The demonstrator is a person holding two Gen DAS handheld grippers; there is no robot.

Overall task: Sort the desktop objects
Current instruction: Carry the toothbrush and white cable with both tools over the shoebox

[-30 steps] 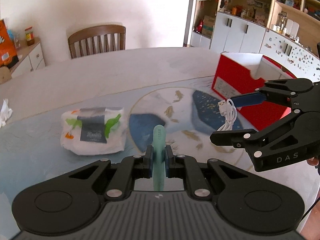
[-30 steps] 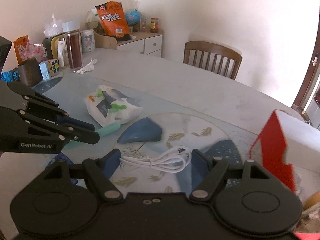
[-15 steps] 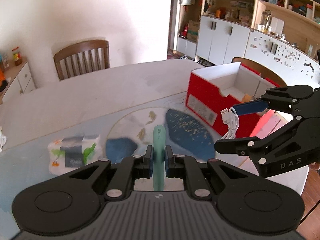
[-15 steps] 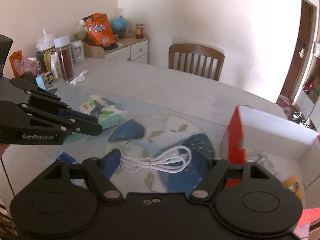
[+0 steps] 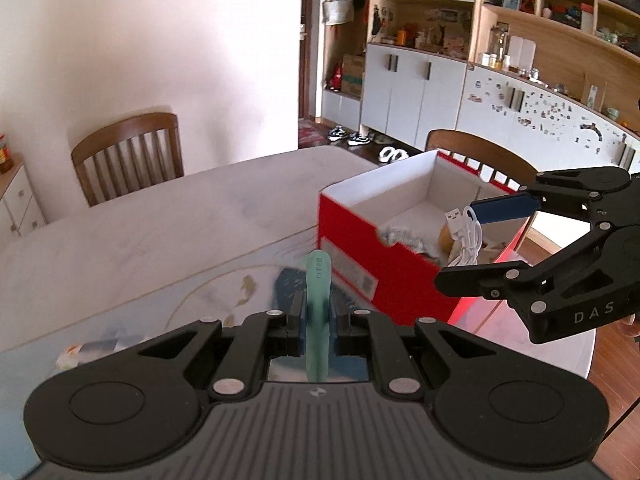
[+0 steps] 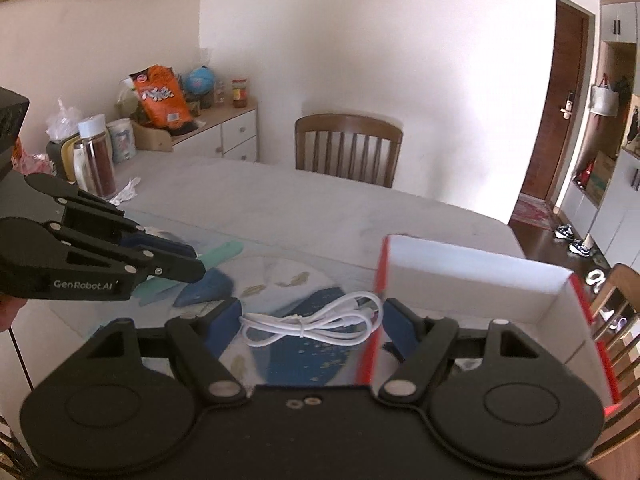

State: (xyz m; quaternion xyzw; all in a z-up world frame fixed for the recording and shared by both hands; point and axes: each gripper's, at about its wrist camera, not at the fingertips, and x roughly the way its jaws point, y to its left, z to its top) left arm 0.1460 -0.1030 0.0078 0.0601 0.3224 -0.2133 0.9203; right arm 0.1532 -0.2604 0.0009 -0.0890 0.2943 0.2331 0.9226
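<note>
My left gripper (image 5: 316, 312) is shut on a flat mint-green stick (image 5: 318, 280) that stands up between its pads. My right gripper (image 6: 312, 316) is shut on a coiled white USB cable (image 6: 316, 322), which spans the gap between its blue pads. In the left wrist view the right gripper (image 5: 460, 246) hangs with the cable (image 5: 468, 236) over the near corner of the red box (image 5: 352, 240), whose white inside holds some crumpled items. The right wrist view shows the box (image 6: 460, 276) just ahead on the right, and the left gripper (image 6: 192, 260) with the stick (image 6: 224, 252) on the left.
A tissue pack (image 5: 80, 354) lies blurred at the lower left on the glass-topped table (image 5: 160, 220). Wooden chairs stand behind the table (image 5: 128, 152) and behind the box (image 5: 472, 152). A jar (image 6: 96, 160) and a snack bag (image 6: 160, 96) are far left. The table's edge runs just right of the box.
Both grippers have risen and swung right toward the red box, each still holding its item. The box has grown nearer, and the tissue pack has slipped to the lower left.
</note>
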